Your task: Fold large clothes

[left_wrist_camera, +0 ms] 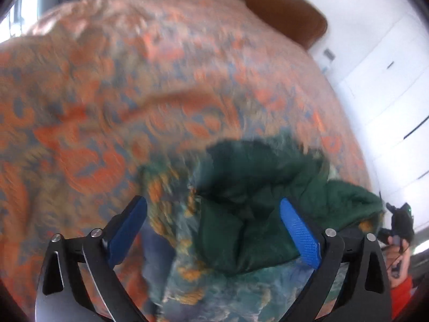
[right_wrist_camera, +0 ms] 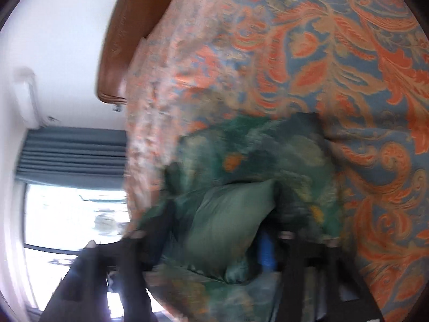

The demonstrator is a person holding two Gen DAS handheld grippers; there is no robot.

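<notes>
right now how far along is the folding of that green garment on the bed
Partly done, it seems: the green garment lies bunched on the patterned bedspread, its plain dark green lining turned outward over the printed side. Nothing is gripped: the left hand-held gripper stands wide open over it, and the right hand-held gripper, blurred, also looks open around the cloth. Still left: flattening the bundle and making neat folds.

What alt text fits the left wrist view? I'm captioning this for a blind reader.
The left gripper stands open over a dark green garment bunched on a bed with an orange and blue patterned bedspread. A brown headboard shows behind; the picture is blurred.
</notes>
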